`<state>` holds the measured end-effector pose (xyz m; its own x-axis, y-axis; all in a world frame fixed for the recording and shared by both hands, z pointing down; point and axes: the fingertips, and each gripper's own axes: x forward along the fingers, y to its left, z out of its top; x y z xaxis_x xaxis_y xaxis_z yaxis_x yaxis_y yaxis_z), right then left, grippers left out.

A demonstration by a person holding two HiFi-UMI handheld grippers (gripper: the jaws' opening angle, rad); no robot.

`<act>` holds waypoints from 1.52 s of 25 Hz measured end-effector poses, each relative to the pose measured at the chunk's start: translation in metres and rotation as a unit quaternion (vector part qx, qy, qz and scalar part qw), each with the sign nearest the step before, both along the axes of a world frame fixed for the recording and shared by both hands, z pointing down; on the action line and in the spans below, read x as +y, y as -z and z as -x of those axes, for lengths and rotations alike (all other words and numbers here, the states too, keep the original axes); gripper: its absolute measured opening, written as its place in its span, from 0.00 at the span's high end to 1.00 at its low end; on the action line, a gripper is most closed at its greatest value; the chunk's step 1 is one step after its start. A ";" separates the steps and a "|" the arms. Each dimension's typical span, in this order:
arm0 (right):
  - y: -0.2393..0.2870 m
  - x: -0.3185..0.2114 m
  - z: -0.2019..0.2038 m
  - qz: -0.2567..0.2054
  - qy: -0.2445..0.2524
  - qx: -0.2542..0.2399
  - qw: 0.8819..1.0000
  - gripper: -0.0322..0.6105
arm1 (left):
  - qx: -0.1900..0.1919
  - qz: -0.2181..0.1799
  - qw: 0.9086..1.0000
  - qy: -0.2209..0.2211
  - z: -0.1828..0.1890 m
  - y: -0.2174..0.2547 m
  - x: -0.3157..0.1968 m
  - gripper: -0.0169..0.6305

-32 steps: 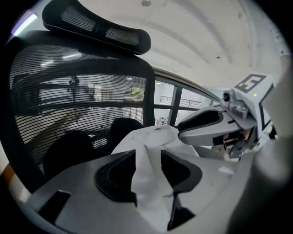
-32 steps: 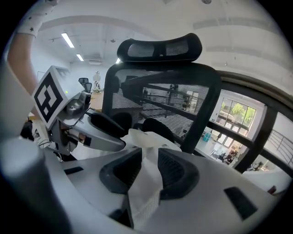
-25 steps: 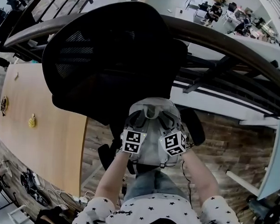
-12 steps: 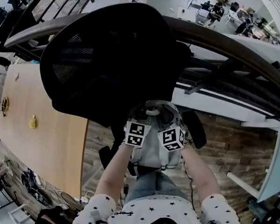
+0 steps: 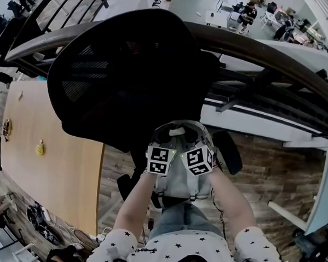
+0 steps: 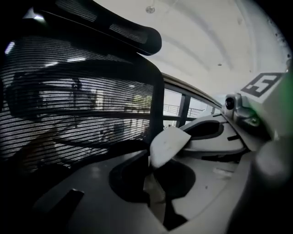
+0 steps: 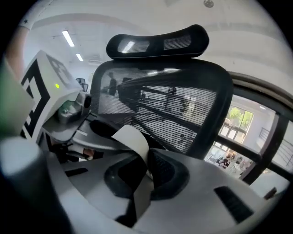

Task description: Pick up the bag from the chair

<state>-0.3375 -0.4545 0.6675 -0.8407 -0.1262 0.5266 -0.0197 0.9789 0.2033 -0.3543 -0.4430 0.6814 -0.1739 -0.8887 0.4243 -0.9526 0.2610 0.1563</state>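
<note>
A pale grey fabric backpack (image 5: pixel 178 178) stands upright on the seat of a black mesh-backed office chair (image 5: pixel 122 82), on the near side of the backrest and between the person's two forearms. Both tools sit at the top of the bag, close side by side, with their marker cubes facing up. The left gripper (image 6: pixel 154 183) has just been closing, and its jaws now clamp a pale flat strap (image 6: pixel 167 142) that rises from between the dark pads and folds over to the right. The right gripper (image 7: pixel 143 180) has also just closed. Its jaws are pressed together on a pale strap that curls up and to the left out of the bite. Whether both hold the same loop cannot be told. The chair's black armrest (image 5: pixel 229 150) juts out just right of the bag. A light wooden tabletop (image 5: pixel 52 171) lies to the left of the chair, with a small yellow object (image 5: pixel 40 147) on it. A brown plank floor (image 5: pixel 271 171) shows on the right.
</note>
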 end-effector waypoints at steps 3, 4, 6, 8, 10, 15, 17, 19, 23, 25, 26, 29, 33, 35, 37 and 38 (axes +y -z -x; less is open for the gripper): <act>0.010 0.004 -0.007 0.048 -0.029 -0.026 0.998 0.95 | 0.004 -0.014 1.000 0.008 -0.005 0.012 0.006 0.93; 0.015 0.008 -0.010 0.063 -0.035 -0.040 0.997 0.95 | 0.006 -0.020 1.000 0.011 -0.008 0.017 0.009 0.94; 0.026 0.016 -0.019 0.087 -0.041 -0.064 0.993 0.95 | 0.009 -0.033 0.999 0.015 -0.017 0.028 0.017 0.95; 0.037 0.026 -0.031 0.104 -0.045 -0.084 0.990 0.95 | 0.008 -0.045 0.999 0.018 -0.029 0.039 0.029 0.95; 0.049 0.038 -0.044 0.111 -0.047 -0.102 0.987 0.95 | 0.008 -0.055 0.998 0.021 -0.043 0.050 0.043 0.95; 0.080 0.080 -0.084 0.117 -0.030 -0.140 0.983 0.95 | 0.012 -0.084 0.995 0.044 -0.083 0.079 0.086 0.95; 0.091 0.100 -0.103 0.117 -0.022 -0.154 0.981 0.95 | 0.013 -0.099 0.993 0.056 -0.103 0.090 0.106 0.95; 0.100 0.118 -0.126 0.116 -0.016 -0.166 0.979 0.95 | 0.013 -0.114 0.991 0.066 -0.125 0.098 0.124 0.95; 0.112 0.148 -0.177 0.119 -0.015 -0.185 0.975 0.95 | 0.003 -0.135 0.989 0.064 -0.176 0.111 0.154 0.95; 0.120 0.161 -0.203 0.117 -0.016 -0.193 0.974 0.95 | -0.002 -0.145 0.988 0.060 -0.200 0.121 0.167 0.95; 0.125 0.168 -0.215 0.116 -0.016 -0.197 0.973 0.95 | -0.004 -0.150 0.987 0.059 -0.212 0.126 0.174 0.95; 0.136 0.192 -0.257 0.120 -0.021 -0.208 0.971 0.95 | -0.010 -0.163 0.985 0.059 -0.253 0.140 0.198 0.95; 0.151 0.221 -0.309 0.130 -0.030 -0.214 0.968 0.95 | -0.015 -0.171 0.983 0.059 -0.303 0.159 0.229 0.95; 0.158 0.234 -0.330 0.135 -0.033 -0.215 0.967 0.95 | -0.017 -0.173 0.983 0.059 -0.324 0.169 0.243 0.95; 0.166 0.245 -0.350 0.140 -0.037 -0.217 0.965 0.95 | -0.017 -0.175 0.983 0.058 -0.343 0.179 0.255 0.95; 0.171 0.250 -0.358 0.143 -0.039 -0.218 0.965 0.95 | -0.017 -0.176 0.983 0.057 -0.351 0.184 0.260 0.95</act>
